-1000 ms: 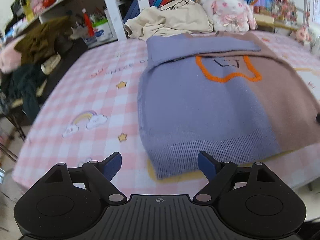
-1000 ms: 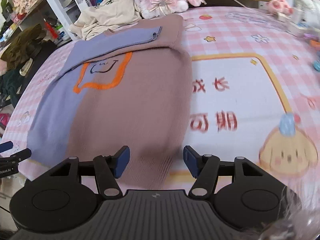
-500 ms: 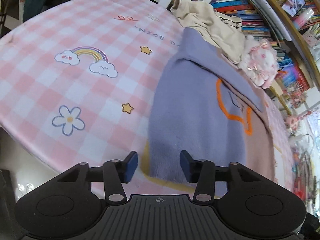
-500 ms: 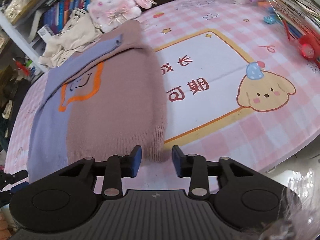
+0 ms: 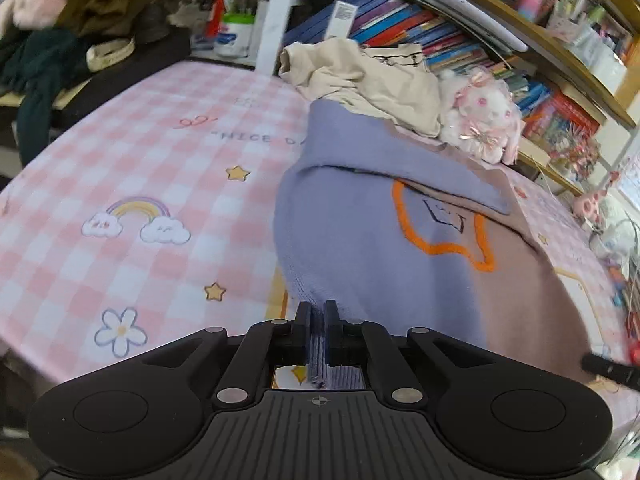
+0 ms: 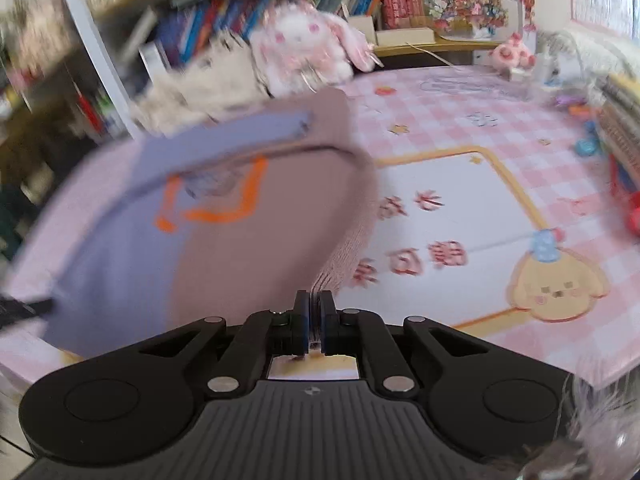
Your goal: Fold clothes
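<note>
Both the left gripper and right gripper pinch the sweater's hem corners at the counter's near edge, ready to fold it.

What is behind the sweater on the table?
Behind the sweater sit a crumpled beige garment and a pink-and-white plush bunny, with bookshelves further back. The sweater's raised top edge hides where both touch the tablecloth.
</note>
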A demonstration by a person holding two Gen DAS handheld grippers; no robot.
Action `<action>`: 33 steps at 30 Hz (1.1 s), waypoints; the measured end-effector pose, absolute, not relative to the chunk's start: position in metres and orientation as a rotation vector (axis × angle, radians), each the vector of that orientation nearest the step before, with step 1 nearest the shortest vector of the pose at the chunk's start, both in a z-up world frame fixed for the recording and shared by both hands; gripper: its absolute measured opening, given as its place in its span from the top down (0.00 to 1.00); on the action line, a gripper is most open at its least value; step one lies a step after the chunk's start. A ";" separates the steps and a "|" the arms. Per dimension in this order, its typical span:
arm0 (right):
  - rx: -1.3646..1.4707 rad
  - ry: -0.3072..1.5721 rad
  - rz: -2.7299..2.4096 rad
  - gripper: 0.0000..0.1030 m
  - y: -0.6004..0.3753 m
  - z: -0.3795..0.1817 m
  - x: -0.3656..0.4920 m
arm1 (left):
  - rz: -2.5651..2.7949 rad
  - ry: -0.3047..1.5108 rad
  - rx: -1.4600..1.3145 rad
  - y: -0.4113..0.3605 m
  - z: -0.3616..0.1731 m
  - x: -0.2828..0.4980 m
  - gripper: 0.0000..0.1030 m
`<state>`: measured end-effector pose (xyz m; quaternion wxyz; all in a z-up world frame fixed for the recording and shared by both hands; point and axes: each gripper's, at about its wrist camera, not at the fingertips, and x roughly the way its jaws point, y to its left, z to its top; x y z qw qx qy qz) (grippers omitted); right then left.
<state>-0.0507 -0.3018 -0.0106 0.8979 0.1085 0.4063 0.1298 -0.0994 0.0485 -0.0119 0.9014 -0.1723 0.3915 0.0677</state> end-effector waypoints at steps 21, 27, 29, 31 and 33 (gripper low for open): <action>0.283 0.997 0.199 0.88 -0.313 -0.042 -0.035 | 0.205 0.905 -0.520 0.064 -0.041 -0.093 0.93; 0.228 0.852 0.269 0.93 -0.306 -0.018 -0.049 | 0.156 0.768 -0.409 0.043 -0.009 -0.104 0.96; 0.225 0.846 0.300 0.93 -0.304 -0.015 -0.049 | 0.126 0.775 -0.383 0.037 -0.005 -0.100 0.96; 0.256 0.876 0.297 0.93 -0.307 -0.018 -0.045 | 0.129 0.806 -0.424 0.042 -0.011 -0.097 0.92; 0.306 0.911 0.283 0.89 -0.313 -0.023 -0.042 | 0.128 0.838 -0.491 0.050 -0.018 -0.097 0.88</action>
